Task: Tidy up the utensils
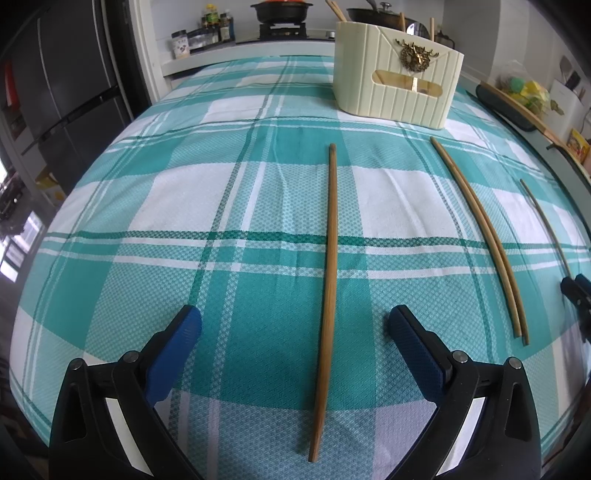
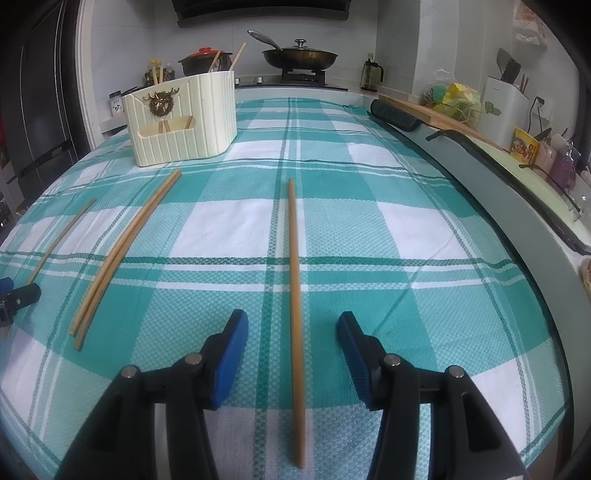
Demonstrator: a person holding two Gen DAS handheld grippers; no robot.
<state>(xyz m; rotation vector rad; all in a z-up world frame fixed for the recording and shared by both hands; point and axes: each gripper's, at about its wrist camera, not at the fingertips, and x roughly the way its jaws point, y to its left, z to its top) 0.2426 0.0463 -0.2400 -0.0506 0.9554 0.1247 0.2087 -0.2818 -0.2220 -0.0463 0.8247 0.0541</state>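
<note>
Several wooden chopsticks lie on a teal plaid cloth. In the left wrist view one chopstick (image 1: 328,251) lies between the fingers of my open left gripper (image 1: 295,325). A pair of chopsticks (image 1: 484,240) lies to its right, and a further single one (image 1: 543,221) beyond. In the right wrist view a single chopstick (image 2: 295,266) lies between the fingers of my open right gripper (image 2: 291,328); the pair (image 2: 122,251) and the leftmost one (image 2: 62,236) lie to its left. A cream utensil holder (image 1: 399,81) stands at the back, also in the right wrist view (image 2: 181,118), with chopsticks in it.
A stove with a pan (image 2: 299,55) and a pot (image 1: 280,11) sits behind the table. A dark fridge (image 1: 66,92) stands left. A cutting board (image 2: 436,114), sponges and jars line the counter right. The table's raised edge (image 2: 498,192) runs along the right.
</note>
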